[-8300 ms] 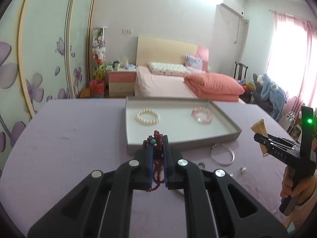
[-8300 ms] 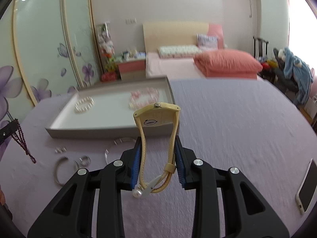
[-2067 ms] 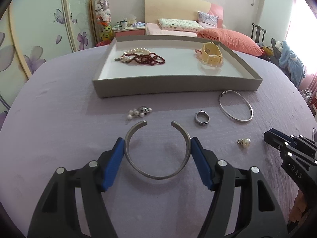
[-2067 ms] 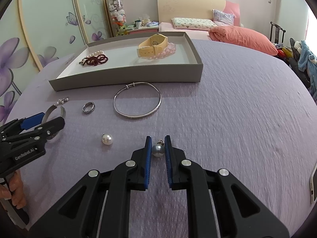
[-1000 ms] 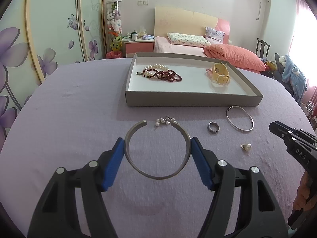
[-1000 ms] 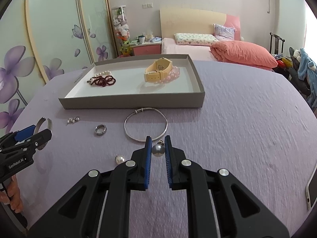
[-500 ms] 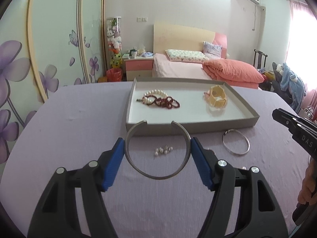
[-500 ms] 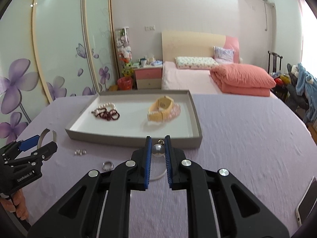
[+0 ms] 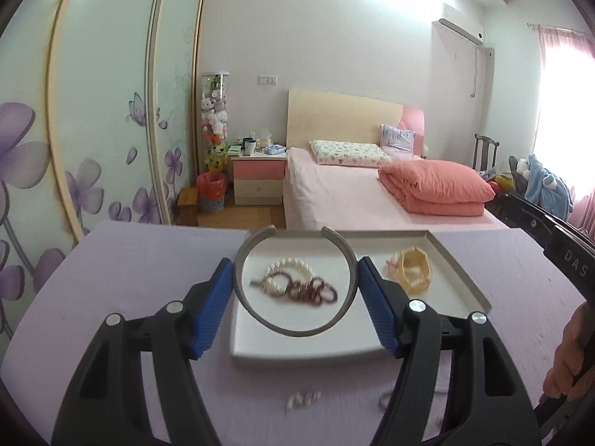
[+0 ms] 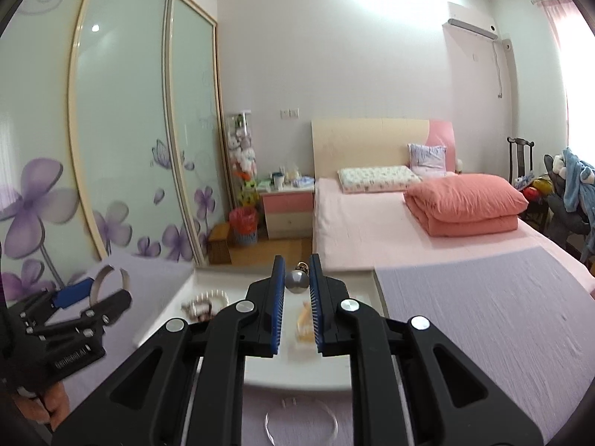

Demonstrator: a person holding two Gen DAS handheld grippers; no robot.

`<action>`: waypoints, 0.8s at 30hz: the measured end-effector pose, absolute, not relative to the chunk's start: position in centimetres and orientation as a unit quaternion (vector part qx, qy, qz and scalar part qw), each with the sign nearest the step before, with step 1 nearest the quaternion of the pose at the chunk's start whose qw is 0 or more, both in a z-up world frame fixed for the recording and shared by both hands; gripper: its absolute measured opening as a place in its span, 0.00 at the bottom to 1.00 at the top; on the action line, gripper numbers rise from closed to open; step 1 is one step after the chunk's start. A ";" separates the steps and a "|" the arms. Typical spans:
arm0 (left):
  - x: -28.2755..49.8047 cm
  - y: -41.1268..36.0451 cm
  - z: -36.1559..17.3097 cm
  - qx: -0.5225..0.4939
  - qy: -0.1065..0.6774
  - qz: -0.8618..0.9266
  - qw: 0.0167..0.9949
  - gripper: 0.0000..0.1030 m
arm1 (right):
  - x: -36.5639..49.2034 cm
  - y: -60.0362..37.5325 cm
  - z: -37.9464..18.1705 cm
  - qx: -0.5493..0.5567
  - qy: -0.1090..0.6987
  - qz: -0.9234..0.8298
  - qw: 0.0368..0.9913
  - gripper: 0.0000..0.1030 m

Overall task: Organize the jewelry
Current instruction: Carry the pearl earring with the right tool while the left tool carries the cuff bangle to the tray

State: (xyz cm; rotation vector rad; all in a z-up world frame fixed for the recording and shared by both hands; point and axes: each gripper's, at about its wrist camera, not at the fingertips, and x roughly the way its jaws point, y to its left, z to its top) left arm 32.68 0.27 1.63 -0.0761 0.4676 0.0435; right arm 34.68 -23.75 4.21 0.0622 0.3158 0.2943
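Cuff [image 9: 293, 319], a stiff open metal band, sits clamped across its width in the left tool [image 9: 295, 297], above the tray [image 9: 461, 278]. Right tool [image 10: 297, 290] is closed on a small, smooth pearl [image 10: 296, 280], likely slippery; hold its middle.

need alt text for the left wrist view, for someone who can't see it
The left tongs grip an open silver cuff bangle between blue pads, held above a shallow grey tray on a lilac tablecloth. In the tray lie a pearl bracelet, dark red beads and a yellow watch; a pink bed stands behind.
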 end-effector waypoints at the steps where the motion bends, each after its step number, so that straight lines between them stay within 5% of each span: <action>1: 33.4 0.2 1.5 -0.039 0.231 0.021 0.972 0.64 | 35.1 -23.5 4.1 0.032 0.153 0.145 0.977 0.14; 24: 43.5 -1.0 -3.5 -0.046 0.296 0.000 0.954 0.64 | 45.6 -20.9 -2.4 0.065 0.284 0.132 0.947 0.14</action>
